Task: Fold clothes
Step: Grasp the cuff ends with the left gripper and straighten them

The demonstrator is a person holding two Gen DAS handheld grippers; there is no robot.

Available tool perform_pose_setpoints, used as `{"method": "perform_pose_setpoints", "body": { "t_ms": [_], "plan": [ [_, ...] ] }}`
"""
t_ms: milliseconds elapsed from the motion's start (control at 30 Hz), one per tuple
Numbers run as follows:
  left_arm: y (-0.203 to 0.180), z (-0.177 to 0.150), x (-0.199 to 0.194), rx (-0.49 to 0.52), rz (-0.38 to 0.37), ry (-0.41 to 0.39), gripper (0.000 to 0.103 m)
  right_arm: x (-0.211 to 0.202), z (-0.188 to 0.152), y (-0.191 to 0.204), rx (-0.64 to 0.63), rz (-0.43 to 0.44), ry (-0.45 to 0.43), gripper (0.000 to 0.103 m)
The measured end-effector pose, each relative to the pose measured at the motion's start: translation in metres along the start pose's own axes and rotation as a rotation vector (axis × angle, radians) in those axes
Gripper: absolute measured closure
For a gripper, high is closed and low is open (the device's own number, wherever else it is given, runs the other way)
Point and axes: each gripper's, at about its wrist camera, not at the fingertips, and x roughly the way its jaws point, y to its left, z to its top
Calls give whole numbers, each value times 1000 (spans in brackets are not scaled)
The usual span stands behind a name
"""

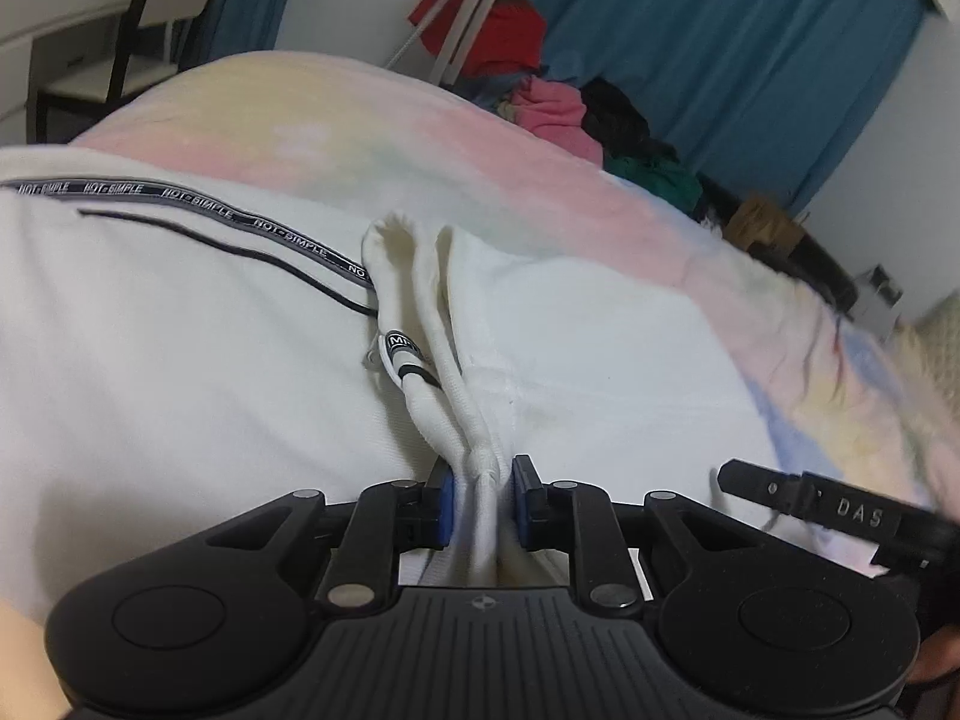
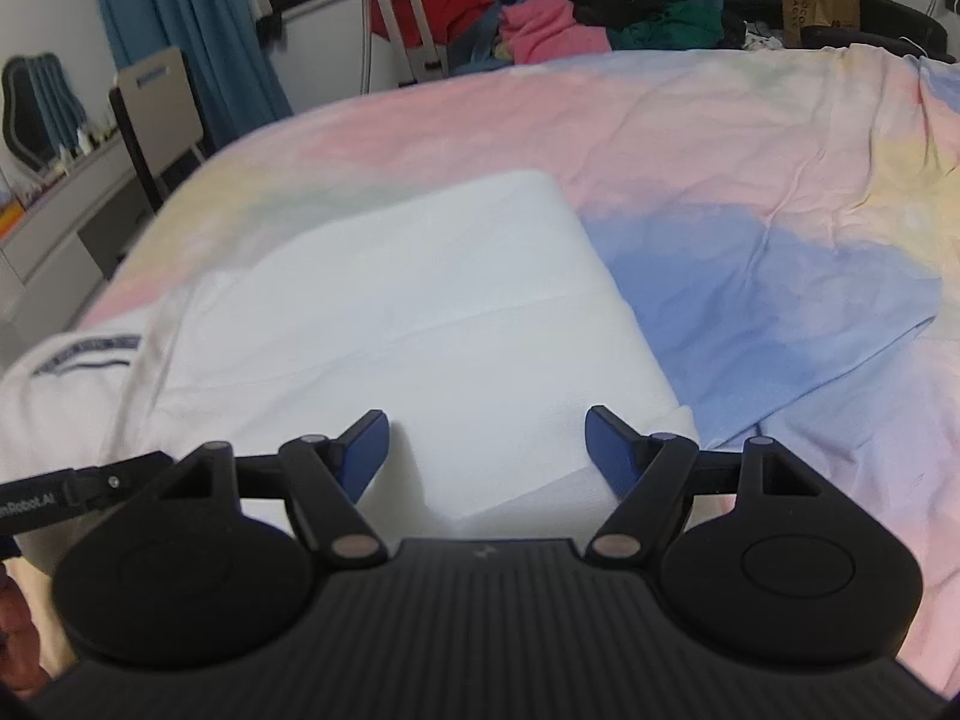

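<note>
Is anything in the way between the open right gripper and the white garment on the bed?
Nothing visible. The right gripper hangs open right over the white garment, with only bare cloth between its fingers. The left gripper is already shut on a bunched fold of it.

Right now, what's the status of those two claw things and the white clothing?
Left gripper pinching white garment fabric. Right gripper open over it, empty. Nothing blocking on bedsheet.

left hand-held gripper (image 1: 483, 501) | pinching white garment (image 1: 180, 348) fold | on pastel bedsheet (image 1: 540, 180)
</note>
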Motion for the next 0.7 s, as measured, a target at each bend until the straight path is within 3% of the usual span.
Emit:
{"method": "perform_pose_setpoints", "body": {
  "t_ms": [133,267,333,400,433,567,700],
  "plan": [
    [-2,-4,-6,7,7,-14,73,4,-2,1,-20,-15,0,28],
    [-2,-6,-22,-14,38,-30,59,3,-2,0,-27,-15,-2,28],
    [-1,-6,-35,-32,55,-37,47,2,-2,-1,-30,-15,-3,29],
    [3,-8,-55,-69,64,-39,23,0,-2,-2,-29,-14,-1,29],
    [6,-9,-65,-88,68,-39,18,-1,-2,-3,-27,-13,0,29],
    [38,-13,-106,-255,66,-40,5,-6,-3,-5,-9,3,0,29],
    [97,-17,-134,-527,58,-37,4,-9,-3,-7,1,11,-1,29]
  ]
}}
